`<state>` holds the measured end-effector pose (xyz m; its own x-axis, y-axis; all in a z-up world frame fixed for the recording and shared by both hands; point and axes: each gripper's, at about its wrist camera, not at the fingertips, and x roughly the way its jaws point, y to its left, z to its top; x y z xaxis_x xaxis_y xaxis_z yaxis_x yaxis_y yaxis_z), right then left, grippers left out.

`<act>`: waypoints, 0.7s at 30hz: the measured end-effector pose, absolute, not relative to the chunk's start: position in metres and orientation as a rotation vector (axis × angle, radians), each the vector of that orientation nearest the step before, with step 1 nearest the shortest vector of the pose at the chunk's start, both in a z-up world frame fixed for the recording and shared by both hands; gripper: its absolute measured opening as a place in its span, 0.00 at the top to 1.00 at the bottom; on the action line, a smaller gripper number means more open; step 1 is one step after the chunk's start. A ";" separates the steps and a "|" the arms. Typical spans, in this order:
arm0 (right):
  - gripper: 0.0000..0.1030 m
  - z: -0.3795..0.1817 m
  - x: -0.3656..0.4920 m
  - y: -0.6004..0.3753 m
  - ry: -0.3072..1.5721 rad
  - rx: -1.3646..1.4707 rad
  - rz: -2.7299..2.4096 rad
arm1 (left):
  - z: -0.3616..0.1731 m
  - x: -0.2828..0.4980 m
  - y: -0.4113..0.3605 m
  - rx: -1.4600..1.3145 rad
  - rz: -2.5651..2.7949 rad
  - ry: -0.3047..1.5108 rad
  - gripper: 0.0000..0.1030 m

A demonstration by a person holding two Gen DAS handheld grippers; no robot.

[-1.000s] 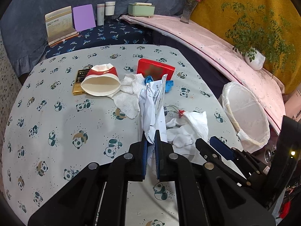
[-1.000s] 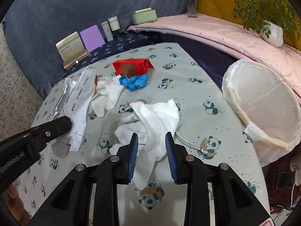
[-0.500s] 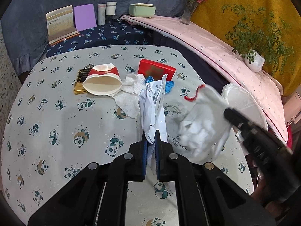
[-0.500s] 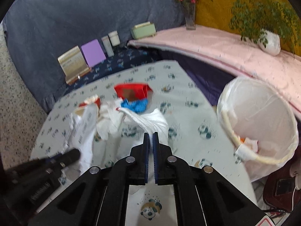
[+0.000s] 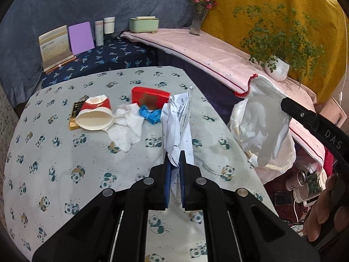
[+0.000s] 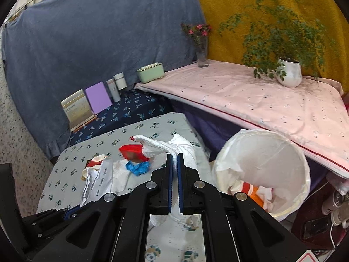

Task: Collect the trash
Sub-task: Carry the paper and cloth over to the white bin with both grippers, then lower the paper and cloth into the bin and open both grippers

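My left gripper (image 5: 174, 159) is shut on a crumpled white printed paper (image 5: 177, 120) and holds it above the panda-print table (image 5: 54, 152). My right gripper (image 6: 174, 159) is shut on a white cloth glove with a red cuff (image 6: 165, 145); in the left wrist view the glove (image 5: 261, 118) hangs in the air over the bin. The white-lined trash bin (image 6: 303, 168) stands off the table's right edge with some trash inside. On the table lie a paper cup (image 5: 94, 118), white tissues (image 5: 128, 126), a blue wrapper (image 5: 150, 114) and a red box (image 5: 150, 96).
A gold flat box (image 5: 75, 115) lies by the cup. Behind the table are a card stand (image 5: 55, 48), a purple board (image 5: 80, 37), two bottles and a green box (image 5: 144, 24). A pink-covered ledge (image 6: 261, 100) holds a vase and a potted plant (image 6: 288, 74).
My right gripper shut on the glove, lifted it off the table and carried it right, over the bin. My left gripper kept the paper and rose slightly.
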<state>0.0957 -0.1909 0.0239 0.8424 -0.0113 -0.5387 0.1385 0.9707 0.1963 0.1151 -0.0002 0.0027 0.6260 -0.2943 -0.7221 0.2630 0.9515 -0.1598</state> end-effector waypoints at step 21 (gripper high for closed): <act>0.96 0.001 0.073 -0.318 0.569 0.331 -0.304 | 0.004 0.133 -0.149 0.104 -0.547 0.844 0.93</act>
